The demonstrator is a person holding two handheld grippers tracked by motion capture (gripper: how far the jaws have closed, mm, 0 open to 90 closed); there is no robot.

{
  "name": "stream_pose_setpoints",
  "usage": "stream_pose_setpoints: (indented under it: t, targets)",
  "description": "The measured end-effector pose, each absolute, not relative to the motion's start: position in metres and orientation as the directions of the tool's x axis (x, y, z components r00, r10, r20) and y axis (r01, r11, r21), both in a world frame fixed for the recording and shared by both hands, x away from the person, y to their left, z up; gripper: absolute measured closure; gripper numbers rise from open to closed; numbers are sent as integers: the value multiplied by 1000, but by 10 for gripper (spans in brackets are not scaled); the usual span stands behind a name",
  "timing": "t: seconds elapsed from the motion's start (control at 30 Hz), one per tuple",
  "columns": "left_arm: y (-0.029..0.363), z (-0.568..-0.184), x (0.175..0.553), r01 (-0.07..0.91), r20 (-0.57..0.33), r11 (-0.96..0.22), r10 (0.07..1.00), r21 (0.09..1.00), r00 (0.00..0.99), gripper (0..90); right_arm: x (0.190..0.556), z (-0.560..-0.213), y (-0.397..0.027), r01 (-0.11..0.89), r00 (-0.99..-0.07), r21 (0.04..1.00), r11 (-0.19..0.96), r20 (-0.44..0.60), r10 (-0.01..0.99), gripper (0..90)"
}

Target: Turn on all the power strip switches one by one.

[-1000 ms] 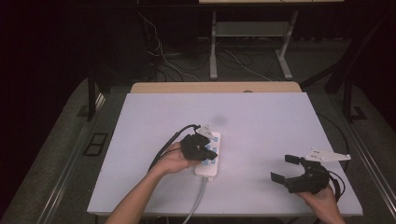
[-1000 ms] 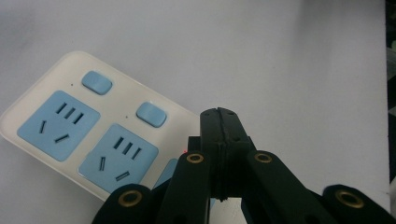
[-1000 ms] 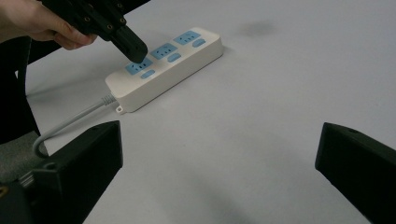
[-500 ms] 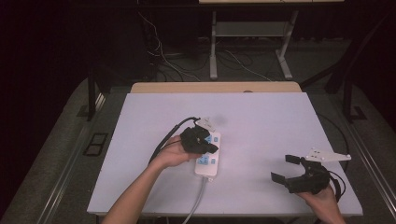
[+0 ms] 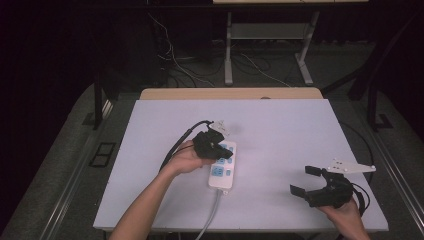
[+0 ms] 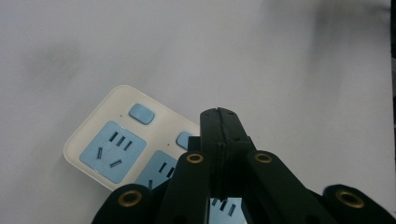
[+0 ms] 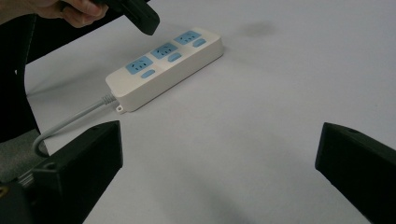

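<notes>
A white power strip (image 5: pixel 221 175) with three blue sockets and blue switch buttons lies at the table's middle, its grey cord running off the near edge. In the left gripper view the strip (image 6: pixel 108 145) sits just below my left gripper (image 6: pixel 219 115), whose jaws are shut with nothing between them. The tips hang over the second socket's button; I cannot tell whether they touch it. In the high view the left gripper (image 5: pixel 225 153) is over the strip's far half. My right gripper (image 5: pixel 304 180) stands open near the front right corner, empty, and faces the strip (image 7: pixel 164 70) from well short of it (image 7: pixel 219 149).
The white table top (image 5: pixel 280 130) is bare around the strip. Beyond its far edge a wooden board (image 5: pixel 230 93) shows, with cables and a metal stand on the dark floor. The left gripper's black cable (image 5: pixel 176 145) curves left of the strip.
My left gripper has shifted slightly over the strip's far half. The strip and the right gripper have stayed where they were.
</notes>
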State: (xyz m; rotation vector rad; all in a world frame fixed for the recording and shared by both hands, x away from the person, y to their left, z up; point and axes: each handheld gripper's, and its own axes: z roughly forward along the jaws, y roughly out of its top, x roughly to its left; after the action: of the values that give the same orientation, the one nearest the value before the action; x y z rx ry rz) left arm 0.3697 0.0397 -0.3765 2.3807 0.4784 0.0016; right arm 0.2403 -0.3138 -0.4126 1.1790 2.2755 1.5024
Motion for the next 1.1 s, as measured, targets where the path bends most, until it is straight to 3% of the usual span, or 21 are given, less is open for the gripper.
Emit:
stream_pose_setpoints:
  t: [1.1]
  targets:
    - [30, -407, 388, 379, -157, -707, 360, 597, 920, 896, 240, -412, -316, 519, -671, 836, 176, 272, 690, 5]
